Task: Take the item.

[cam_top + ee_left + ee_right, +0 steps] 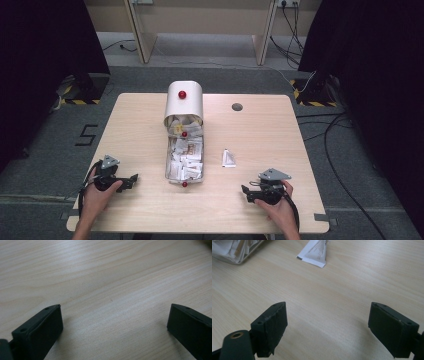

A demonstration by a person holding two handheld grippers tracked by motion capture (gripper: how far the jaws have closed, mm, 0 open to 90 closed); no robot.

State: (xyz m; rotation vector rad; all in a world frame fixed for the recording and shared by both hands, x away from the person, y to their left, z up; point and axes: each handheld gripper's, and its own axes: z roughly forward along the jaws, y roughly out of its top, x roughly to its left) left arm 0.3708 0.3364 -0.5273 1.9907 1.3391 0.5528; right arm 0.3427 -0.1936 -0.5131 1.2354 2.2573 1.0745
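Observation:
A clear box (pixel 167 167) holding several white packets stands in the middle of the wooden table, its cream rounded lid (pixel 191 102) with a red knob swung up at the far end. One white packet (pixel 229 158) lies alone to the right of the box. It appears again ahead of my right gripper (pixel 328 303), as the packet (pixel 313 252) beside the box corner (pixel 249 253). My right gripper (pixel 244 190) rests near the front edge, open and holding nothing. My left gripper (pixel 134 177) sits at the front left, also open (pixel 115 306) over bare wood.
A round grey cable port (pixel 237 106) sits in the table's far right part. Black curtains hang on both sides, and cables run across the floor (pixel 330 135) to the right. Wooden furniture legs (pixel 140 35) stand behind the table.

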